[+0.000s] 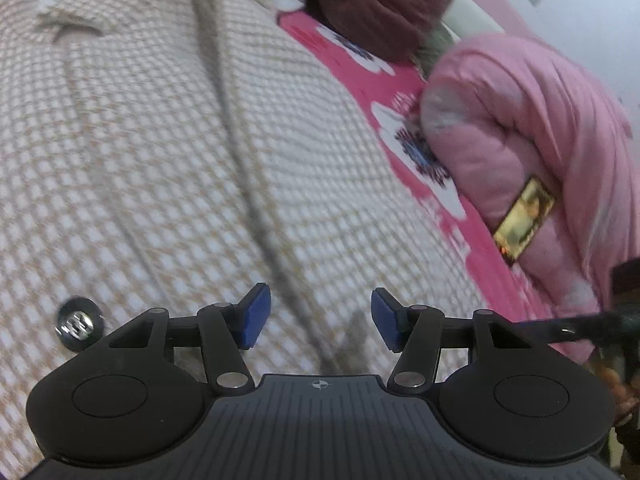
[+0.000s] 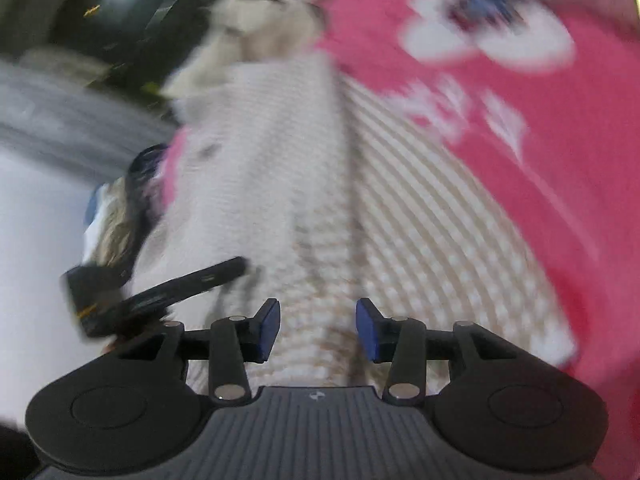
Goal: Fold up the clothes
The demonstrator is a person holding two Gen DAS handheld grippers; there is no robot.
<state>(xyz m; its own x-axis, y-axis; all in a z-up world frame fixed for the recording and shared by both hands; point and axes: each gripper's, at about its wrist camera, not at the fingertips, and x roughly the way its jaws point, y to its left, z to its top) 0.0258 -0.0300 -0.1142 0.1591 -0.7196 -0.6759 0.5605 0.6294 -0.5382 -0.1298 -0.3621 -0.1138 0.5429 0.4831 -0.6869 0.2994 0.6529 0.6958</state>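
On the pink bedspread (image 1: 352, 80) lies a checked garment (image 1: 160, 160); left claw (image 1: 320, 318) and right claw (image 2: 318, 330) gape above it, empty.

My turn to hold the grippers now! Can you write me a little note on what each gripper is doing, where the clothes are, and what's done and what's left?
Left gripper: open, nothing between its pads, over the checked garment.
Right gripper: open and empty, above the same garment.
The garment lies spread on the pink flowered bedspread, with a metal button near the left gripper. A pink quilt is bundled beside it.
Done: garment laid out, with one long crease.
Left: grab an edge and fold it.
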